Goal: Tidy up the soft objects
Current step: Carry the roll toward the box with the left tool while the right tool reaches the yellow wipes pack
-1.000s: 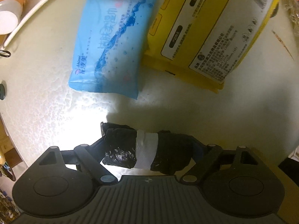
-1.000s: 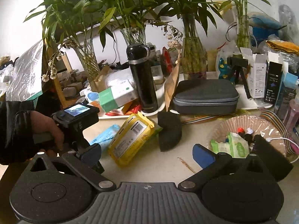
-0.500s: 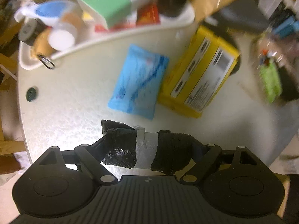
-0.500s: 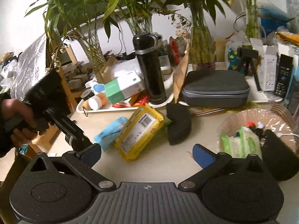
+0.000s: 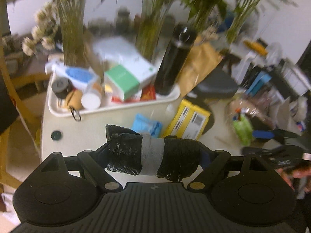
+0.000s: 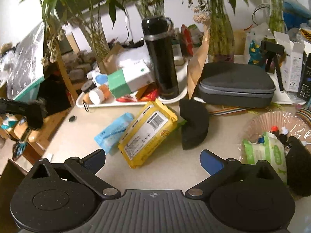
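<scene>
Left tongs (image 5: 153,155): pinching the black taped roll (image 5: 153,156), now lifted off the tabletop (image 6: 77,136) it lay on a second ago.
Right tongs (image 6: 152,160): spread, empty; yellow pack (image 6: 147,134) just ahead.
Meaning: roll likely being carried for placing.

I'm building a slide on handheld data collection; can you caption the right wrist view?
Open right tongs hover over a yellow wipes pack beside a blue tissue pack on a cluttered table.

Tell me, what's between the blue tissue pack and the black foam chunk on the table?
The yellow wipes pack lies between the blue tissue pack and the black foam chunk, clearest in the right wrist view.
</scene>
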Demonstrator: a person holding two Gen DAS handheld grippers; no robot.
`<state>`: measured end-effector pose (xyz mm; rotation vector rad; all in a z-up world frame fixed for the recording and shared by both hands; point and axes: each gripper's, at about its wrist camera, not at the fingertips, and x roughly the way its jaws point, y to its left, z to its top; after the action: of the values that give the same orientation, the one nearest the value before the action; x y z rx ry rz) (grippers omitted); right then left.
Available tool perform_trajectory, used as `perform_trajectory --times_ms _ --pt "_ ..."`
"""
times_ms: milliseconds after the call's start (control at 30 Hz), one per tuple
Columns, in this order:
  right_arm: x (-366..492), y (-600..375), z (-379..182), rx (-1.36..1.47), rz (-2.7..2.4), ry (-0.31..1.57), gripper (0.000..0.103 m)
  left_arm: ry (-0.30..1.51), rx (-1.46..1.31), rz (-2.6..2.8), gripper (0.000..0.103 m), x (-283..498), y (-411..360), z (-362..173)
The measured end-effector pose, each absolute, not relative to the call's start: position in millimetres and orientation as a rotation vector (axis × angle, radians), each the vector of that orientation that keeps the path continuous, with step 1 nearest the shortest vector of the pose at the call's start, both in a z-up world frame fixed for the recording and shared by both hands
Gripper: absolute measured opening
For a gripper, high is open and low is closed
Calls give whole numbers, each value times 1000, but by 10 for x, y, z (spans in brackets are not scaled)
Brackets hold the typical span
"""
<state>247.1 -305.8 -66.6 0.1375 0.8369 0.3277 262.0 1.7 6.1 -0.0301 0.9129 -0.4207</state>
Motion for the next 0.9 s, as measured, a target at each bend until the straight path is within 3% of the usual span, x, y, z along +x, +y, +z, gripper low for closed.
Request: perform_trajectory --times_ms 433,767,833,900 --pt "2722 -2638 -866 -153 367 792 103 710 -112 -424 86 1928 378 330" --pt "3082 -2655 -1166 16 452 863 103 658 -82 -421 86 1617 503 333" --pt "3158 -2670 -1253 60 450 877 100 658 -77 -426 86 1572 517 323" --pt "3252 -2685 -1355 93 435 908 84 658 -78 -437 86 1544 529 317"
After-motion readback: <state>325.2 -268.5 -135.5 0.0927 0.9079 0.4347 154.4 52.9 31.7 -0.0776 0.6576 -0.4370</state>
